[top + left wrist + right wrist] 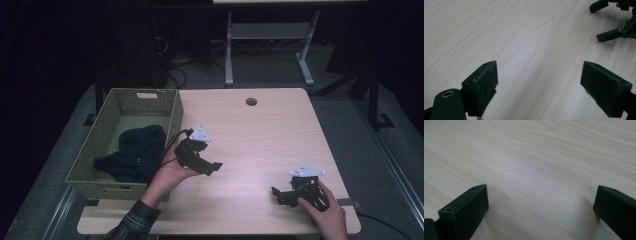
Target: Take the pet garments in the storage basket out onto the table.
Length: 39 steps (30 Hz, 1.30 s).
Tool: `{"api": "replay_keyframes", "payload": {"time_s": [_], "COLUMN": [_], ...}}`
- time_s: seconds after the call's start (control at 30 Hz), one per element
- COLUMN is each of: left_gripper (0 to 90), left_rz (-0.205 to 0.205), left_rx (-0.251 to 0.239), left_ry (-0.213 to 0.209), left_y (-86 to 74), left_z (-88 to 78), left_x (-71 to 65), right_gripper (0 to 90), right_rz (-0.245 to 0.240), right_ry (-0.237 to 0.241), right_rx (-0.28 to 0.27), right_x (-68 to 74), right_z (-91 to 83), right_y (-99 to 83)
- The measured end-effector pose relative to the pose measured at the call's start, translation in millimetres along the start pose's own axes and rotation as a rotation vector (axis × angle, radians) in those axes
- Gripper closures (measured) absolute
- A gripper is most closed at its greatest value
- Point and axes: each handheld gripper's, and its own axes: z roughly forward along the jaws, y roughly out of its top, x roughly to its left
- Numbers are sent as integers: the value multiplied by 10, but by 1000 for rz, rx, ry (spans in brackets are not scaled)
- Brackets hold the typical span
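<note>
Dark garment (134, 152): heaped in green basket (172, 120), left of bench (260, 135). Left tongs (212, 167), right tongs (278, 196): both wide, empty, over bare bench. Judged step: stowing done; next, set tongs down

- A lab or test room, dimly lit, with grey carpet floor (280, 75).
- A pale wood-grain desk (260, 130) with a round cable hole (251, 102) near its far edge.
- Beyond that far edge, the white metal legs of a second desk (229, 55) and loose black cables (175, 75) on the floor.
</note>
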Motion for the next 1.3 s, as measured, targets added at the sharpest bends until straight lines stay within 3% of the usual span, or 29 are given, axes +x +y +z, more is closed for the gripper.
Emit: {"api": "replay_keyframes", "payload": {"time_s": [0.7, 1.3], "left_gripper": [142, 147], "left_rz": [-51, -84], "left_rx": [-54, -77], "left_ry": [32, 60], "left_y": [-80, -182], "left_z": [-464, -719], "left_x": [320, 496], "right_gripper": [0, 0], "right_rz": [-5, -5], "right_ry": [0, 0], "right_rx": [-3, -3], "right_x": [-4, -3], "right_z": [2, 2], "right_y": [0, 0]}}
